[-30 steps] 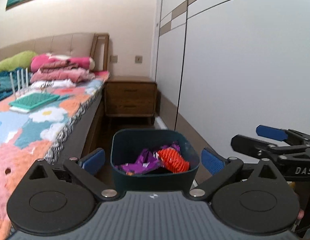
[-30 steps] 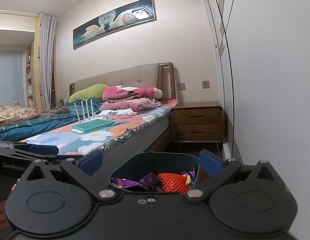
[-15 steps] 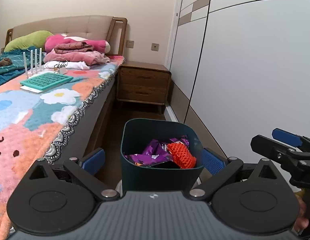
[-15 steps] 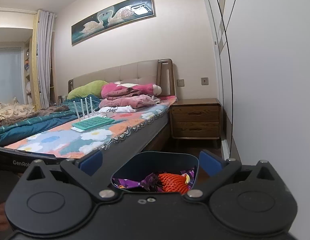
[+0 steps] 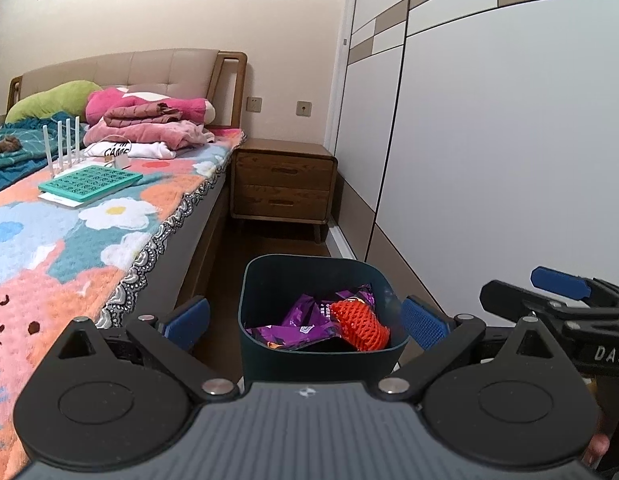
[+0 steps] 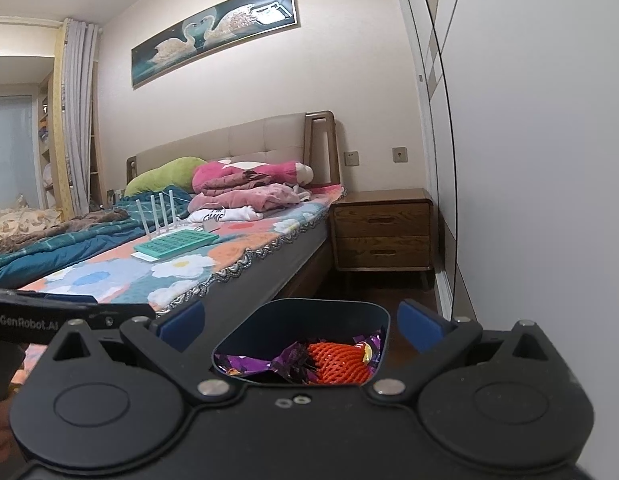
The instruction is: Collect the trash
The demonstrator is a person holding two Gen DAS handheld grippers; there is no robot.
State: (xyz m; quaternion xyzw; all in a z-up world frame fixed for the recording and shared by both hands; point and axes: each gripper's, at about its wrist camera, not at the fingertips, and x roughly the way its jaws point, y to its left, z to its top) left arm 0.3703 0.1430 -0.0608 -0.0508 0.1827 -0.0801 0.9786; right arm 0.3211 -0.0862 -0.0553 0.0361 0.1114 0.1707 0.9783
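Observation:
A dark teal trash bin [image 5: 269, 280] stands on the floor between the bed and the wardrobe. It holds purple snack wrappers [image 5: 305, 320] and an orange foam net [image 5: 361, 322]. My left gripper [image 5: 305, 320] is open and empty, its blue pads either side of the bin, just above it. My right gripper [image 6: 301, 320] is open and empty too, over the same bin [image 6: 309, 312], with the wrappers [image 6: 249, 362] and the net [image 6: 337, 364] below it. The right gripper shows at the right edge of the left wrist view [image 5: 557, 292].
A bed [image 5: 69, 220] with a flowered blanket runs along the left, carrying a teal tray [image 5: 91, 182], a white router and folded clothes [image 5: 149, 128]. A wooden nightstand [image 5: 283, 186] stands at the back. White wardrobe doors [image 5: 509, 140] line the right.
Both grippers stay open over the bin. The left view tilted down, then back up a little; the bin now sits lower and closer in it. The right gripper rose slightly.

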